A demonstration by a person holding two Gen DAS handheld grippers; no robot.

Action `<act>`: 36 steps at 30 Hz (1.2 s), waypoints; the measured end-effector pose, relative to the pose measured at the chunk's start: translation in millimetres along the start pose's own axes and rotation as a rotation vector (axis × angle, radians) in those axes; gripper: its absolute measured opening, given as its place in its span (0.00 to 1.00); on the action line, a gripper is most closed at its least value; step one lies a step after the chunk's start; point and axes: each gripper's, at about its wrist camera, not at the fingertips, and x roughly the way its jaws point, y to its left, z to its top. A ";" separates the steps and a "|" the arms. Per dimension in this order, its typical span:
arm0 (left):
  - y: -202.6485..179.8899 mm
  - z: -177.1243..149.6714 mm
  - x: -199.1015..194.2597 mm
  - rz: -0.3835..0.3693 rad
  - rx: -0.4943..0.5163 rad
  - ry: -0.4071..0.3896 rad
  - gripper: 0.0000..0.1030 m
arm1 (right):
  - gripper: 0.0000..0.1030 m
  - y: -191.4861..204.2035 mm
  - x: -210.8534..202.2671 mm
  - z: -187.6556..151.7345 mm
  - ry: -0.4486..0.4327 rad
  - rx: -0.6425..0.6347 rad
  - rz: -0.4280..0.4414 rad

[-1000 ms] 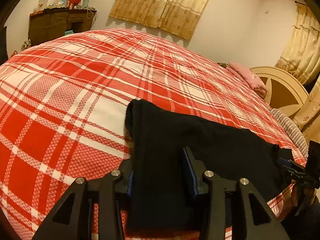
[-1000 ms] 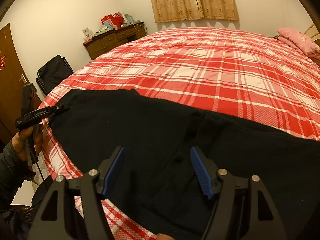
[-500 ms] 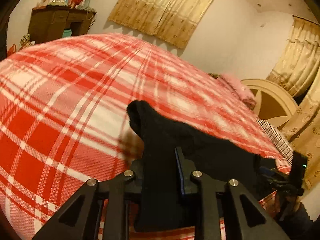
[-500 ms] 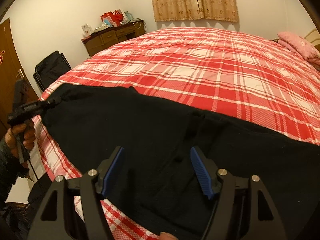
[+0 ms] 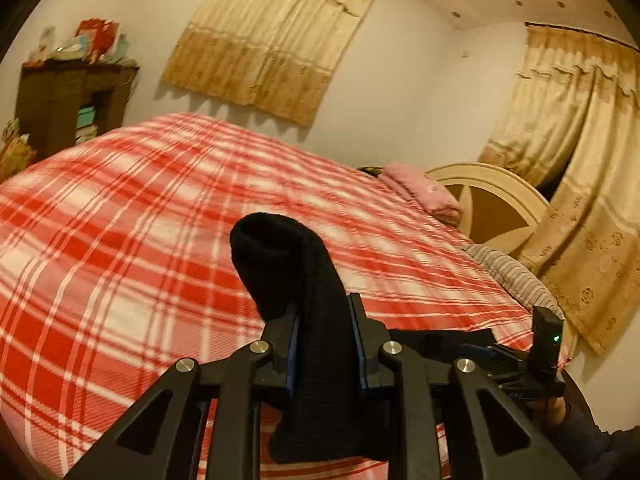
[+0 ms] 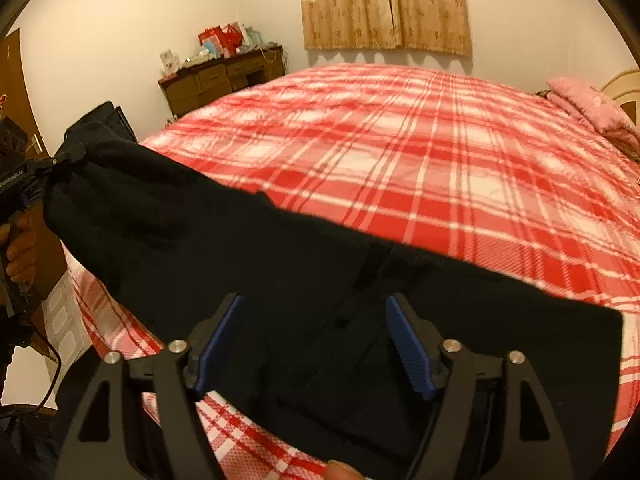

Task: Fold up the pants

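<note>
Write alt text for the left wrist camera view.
The left gripper grips a bunched end of black fabric pants above a red-and-white plaid bedspread. Beige curtains hang on the wall behind.

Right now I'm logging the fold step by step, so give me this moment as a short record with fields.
garment: black pants, one end lifted, the rest on the bed
surface: red plaid bedspread
left claw: shut on a bunched end of the pants, raised above the bed
right claw: jaws opening, over the pants, pads not pressing
nearby: pink pillow

Left tool (image 5: 325, 332) around black pants (image 5: 316, 320)
</note>
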 end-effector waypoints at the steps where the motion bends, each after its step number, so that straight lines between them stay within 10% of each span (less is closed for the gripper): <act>1: -9.7 3.6 0.7 -0.011 0.012 -0.001 0.21 | 0.77 -0.9 -3.8 0.8 -0.006 0.000 -0.002; 24: -157.7 24.7 87.2 -0.249 0.200 0.104 0.21 | 0.77 -92.4 -75.4 -39.5 -0.044 0.159 -0.164; 36: -223.7 3.0 143.8 -0.317 0.299 0.242 0.04 | 0.77 -129.5 -96.1 -48.7 -0.092 0.249 -0.199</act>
